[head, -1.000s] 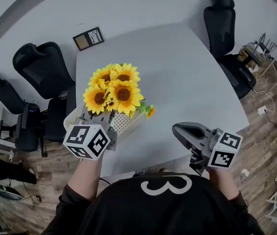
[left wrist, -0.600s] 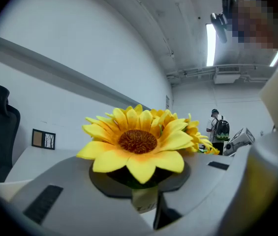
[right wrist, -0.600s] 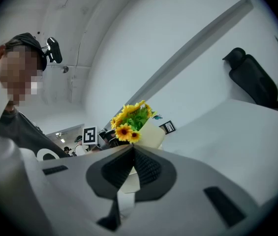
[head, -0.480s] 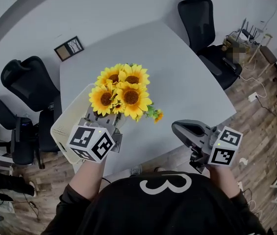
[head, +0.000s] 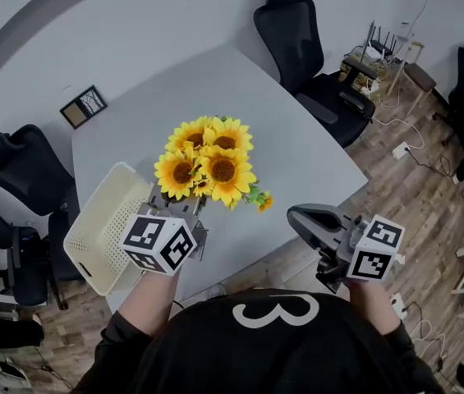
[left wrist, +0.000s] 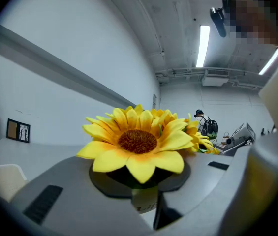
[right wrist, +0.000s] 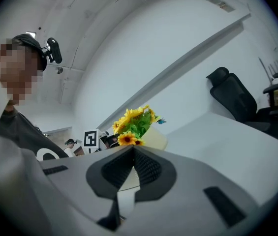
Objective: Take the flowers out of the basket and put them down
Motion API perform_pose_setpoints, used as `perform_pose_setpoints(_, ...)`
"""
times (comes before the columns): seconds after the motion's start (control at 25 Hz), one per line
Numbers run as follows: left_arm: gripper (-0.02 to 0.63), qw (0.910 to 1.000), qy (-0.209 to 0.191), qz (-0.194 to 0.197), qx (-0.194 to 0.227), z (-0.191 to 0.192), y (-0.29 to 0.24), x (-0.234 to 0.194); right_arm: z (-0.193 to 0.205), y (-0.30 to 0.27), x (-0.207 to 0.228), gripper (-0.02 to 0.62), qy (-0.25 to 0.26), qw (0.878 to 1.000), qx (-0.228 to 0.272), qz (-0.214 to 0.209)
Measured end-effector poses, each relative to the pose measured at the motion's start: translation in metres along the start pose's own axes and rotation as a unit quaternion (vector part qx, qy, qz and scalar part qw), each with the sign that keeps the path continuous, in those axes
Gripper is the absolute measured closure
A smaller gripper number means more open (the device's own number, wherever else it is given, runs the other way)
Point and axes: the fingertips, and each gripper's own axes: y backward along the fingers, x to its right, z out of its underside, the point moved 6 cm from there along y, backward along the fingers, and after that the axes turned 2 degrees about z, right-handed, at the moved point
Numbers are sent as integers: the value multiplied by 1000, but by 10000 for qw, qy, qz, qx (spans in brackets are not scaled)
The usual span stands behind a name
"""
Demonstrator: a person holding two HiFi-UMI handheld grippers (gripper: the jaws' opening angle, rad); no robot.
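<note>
A bunch of yellow sunflowers (head: pixel 207 158) hangs in the air above the white table (head: pixel 297 146), clear of the basket. My left gripper (head: pixel 179 207) is shut on its stems from below. In the left gripper view one big bloom (left wrist: pixel 138 141) fills the space over the jaws, and a pale stem (left wrist: pixel 146 199) shows between them. The cream perforated basket (head: pixel 104 220) lies on the table's left corner, to the left of the flowers. My right gripper (head: pixel 301 218) is shut and holds nothing, off the table's front edge. The right gripper (right wrist: pixel 133 154) view shows the flowers (right wrist: pixel 134 122) ahead.
A small framed picture (head: pixel 84 107) lies at the table's far left corner. Black office chairs stand at the far right (head: pixel 301 31) and at the left (head: pixel 18 158). The wooden floor on the right carries cables and a power strip (head: pixel 401 148).
The left gripper has carried the sunflowers to the right, out of the basket; the basket now lies apart to their left. The right gripper has kept its place.
</note>
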Motion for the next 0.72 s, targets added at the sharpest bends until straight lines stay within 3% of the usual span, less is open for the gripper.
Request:
perform_pose_setpoints(0.36,522,9993,46,152,-330,30,-40,10,1,21,26,589,-157,9994,47,304)
perform_pose_setpoints(0.72,522,9966,113,-31,-816,82,-59,-4,10,20,42,589,-264,9985,-51,482)
